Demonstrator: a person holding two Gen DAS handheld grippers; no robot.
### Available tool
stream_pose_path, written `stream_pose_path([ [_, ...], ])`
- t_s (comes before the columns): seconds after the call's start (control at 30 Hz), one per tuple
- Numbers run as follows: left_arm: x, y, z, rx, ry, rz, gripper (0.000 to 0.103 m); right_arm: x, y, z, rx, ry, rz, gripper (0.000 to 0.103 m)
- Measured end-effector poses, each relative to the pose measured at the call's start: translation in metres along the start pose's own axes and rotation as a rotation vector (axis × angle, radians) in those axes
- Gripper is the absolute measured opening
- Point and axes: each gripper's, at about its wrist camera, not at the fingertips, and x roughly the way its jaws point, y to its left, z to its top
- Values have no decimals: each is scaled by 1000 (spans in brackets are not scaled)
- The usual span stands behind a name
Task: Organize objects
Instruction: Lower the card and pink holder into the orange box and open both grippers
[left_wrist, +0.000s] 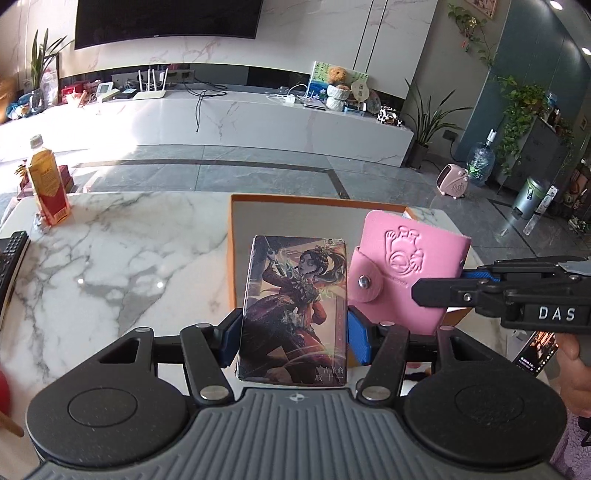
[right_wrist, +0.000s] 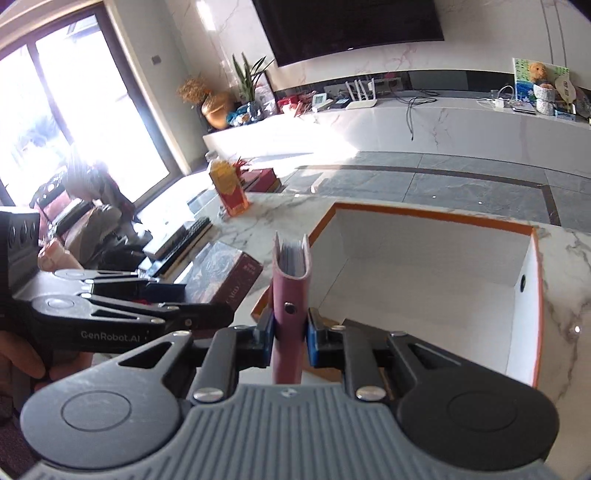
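Card (left_wrist: 293, 308) clamped in left hand-held gripper (left_wrist: 291, 338) | wallet (right_wrist: 290, 295) clamped in right hand-held gripper (right_wrist: 290, 341)

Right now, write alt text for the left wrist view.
The left gripper clamps an illustrated character card upright above a white marble table. Beside it, the right gripper holds a pink snap-button card wallet over an orange-rimmed white box.

A home living room: a wall TV (left_wrist: 166, 18) above a far marble console (left_wrist: 258, 114), houseplants (left_wrist: 524, 107), tiled floor (left_wrist: 258, 170).
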Motion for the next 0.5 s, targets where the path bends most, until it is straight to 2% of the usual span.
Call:
stream_pose_path([
  [0.1,20,-4,24,-1,6,-9,67,-7,-18,19,24,-37,-58,19],
  [0.2,48,-7,42,-9,33,11,67,-3,-39,33,49,-37,-107,19],
  [0.43,134,-10,56,-19,179,124,67,42,-90,45,170,28,-128,19],
  [0.5,152,-12,55,7,218,164,67,55,-103,44,200,46,-129,19],
])
